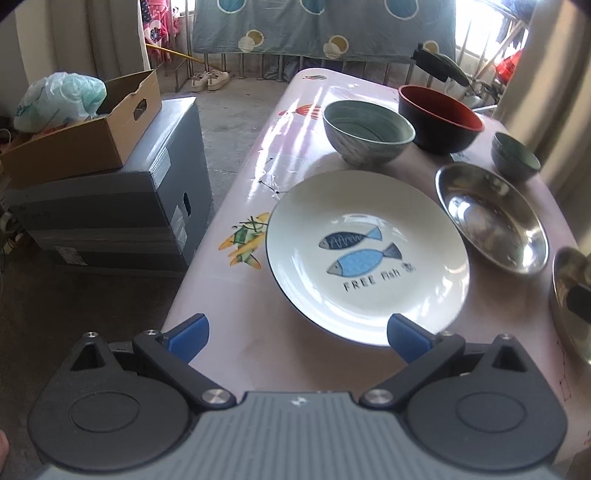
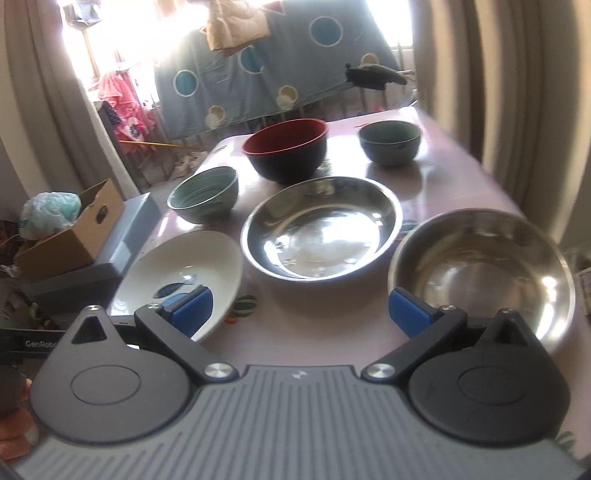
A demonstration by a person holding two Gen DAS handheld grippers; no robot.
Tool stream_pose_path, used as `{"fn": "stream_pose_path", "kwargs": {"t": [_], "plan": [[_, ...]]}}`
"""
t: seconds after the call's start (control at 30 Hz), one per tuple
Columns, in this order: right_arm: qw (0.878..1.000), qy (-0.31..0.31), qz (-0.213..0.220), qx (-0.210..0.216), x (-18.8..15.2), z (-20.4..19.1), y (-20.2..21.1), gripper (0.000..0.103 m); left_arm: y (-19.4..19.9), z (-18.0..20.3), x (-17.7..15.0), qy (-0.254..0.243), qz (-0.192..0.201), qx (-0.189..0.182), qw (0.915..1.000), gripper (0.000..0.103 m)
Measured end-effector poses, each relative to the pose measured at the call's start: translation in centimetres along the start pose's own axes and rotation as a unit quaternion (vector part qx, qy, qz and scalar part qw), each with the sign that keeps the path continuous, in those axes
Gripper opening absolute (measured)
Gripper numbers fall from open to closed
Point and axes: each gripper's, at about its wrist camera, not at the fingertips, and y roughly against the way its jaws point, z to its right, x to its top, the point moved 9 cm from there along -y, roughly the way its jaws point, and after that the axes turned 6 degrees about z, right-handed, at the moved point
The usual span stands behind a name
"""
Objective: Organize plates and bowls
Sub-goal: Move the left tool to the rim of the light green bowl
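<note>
A white plate with two blue fish [image 1: 365,254] lies on the pink table [image 1: 221,295]; it also shows in the right wrist view [image 2: 184,269]. A shallow steel dish [image 1: 491,218] [image 2: 321,225] sits to its right. A deep steel bowl [image 2: 484,269] is at the near right. Behind stand a grey-green bowl [image 1: 367,131] [image 2: 203,197], a red-and-black bowl [image 1: 439,118] [image 2: 288,147] and a small dark green bowl [image 1: 515,155] [image 2: 389,142]. My left gripper [image 1: 297,338] is open and empty, just short of the plate's near rim. My right gripper [image 2: 299,314] is open and empty, between the plate and the deep steel bowl.
Left of the table stands a grey crate [image 1: 110,206] with a cardboard box [image 1: 85,136] and a plastic bag [image 1: 59,96] on it. A railing with a hung blue spotted sheet [image 1: 321,26] is behind. Curtains [image 2: 498,92] hang at the right.
</note>
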Motion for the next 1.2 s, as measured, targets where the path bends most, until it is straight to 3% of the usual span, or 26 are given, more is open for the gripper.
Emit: {"fn": "stream_pose_path", "kwargs": {"t": [0.6,0.87,1.07,1.2], "plan": [[0.998,-0.022,-0.047,0.028,0.2,-2.3,-5.2,0.101,-2.7,-0.5,4.3,-0.012,0.057,-0.023,0.9980,0.099],[0.999,0.032,0.003,0.037,6.3,-3.3,-5.6,0.101,-4.2,-0.4,10.2,-0.024,0.084,-0.034,0.9956,0.099],[0.997,0.035,0.009,0.068,11.9,-2.9,-8.2,0.100,-6.2,0.9,15.2,-0.029,0.098,-0.042,0.9939,0.099],[0.995,0.024,-0.011,0.093,14.4,-3.3,-11.8,0.091,-8.7,1.9,17.4,-0.028,0.083,-0.044,0.9952,0.084]]}}
